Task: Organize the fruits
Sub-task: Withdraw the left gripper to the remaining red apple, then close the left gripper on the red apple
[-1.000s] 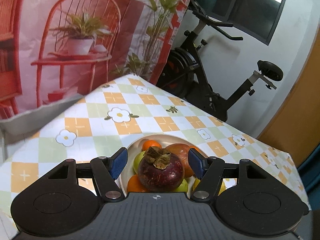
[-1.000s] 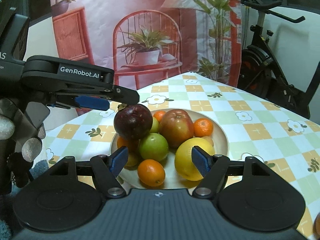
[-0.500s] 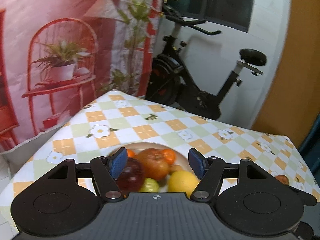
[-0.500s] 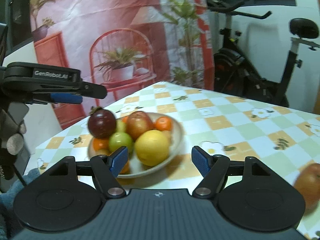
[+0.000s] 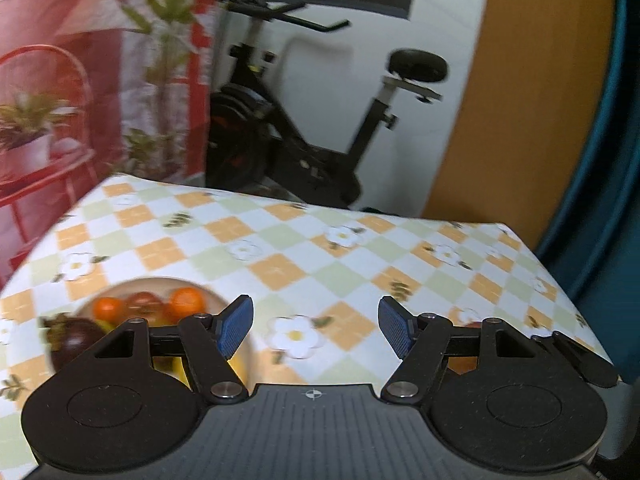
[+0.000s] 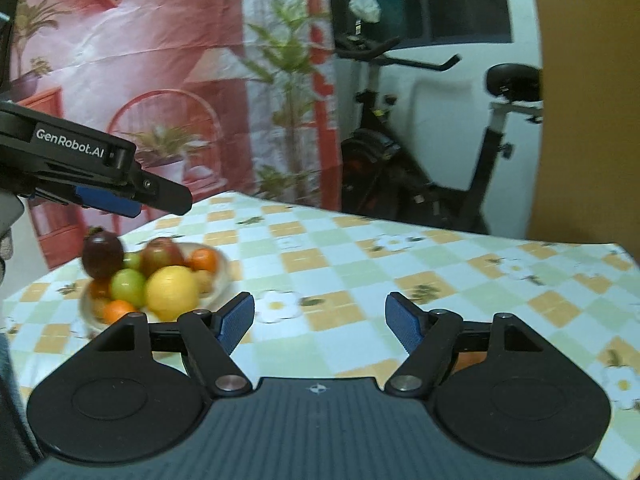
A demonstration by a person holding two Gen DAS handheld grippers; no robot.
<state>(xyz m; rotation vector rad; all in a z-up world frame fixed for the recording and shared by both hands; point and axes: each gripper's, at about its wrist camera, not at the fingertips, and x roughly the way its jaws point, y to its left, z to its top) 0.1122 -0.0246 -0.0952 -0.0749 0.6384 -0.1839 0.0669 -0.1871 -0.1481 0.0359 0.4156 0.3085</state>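
A pale bowl (image 6: 222, 276) heaped with fruit stands at the left of the checked tablecloth. On the pile are a dark mangosteen (image 6: 102, 254), a red apple (image 6: 162, 254), a lemon (image 6: 172, 292), a green fruit (image 6: 128, 286) and oranges (image 6: 204, 260). My left gripper (image 5: 315, 330) is open and empty over bare cloth, right of the bowl (image 5: 160, 280) and mangosteen (image 5: 76, 338). In the right wrist view the left gripper (image 6: 160, 198) hovers above the bowl. My right gripper (image 6: 320, 320) has its jaws opening with nothing between them. A reddish fruit (image 6: 472, 360) shows behind its right finger.
The tablecloth (image 6: 440, 272) with flower prints stretches right to the table's far edge. An exercise bike (image 6: 420, 184) stands behind the table by a white wall. A red printed backdrop (image 6: 160, 60) hangs at the back left. A red fruit (image 5: 474, 324) peeks over the left gripper's right finger.
Both grippers have swung right, away from the bowl, which now sits at the left of both views. The mangosteen that was between the left jaws now rests on the pile.
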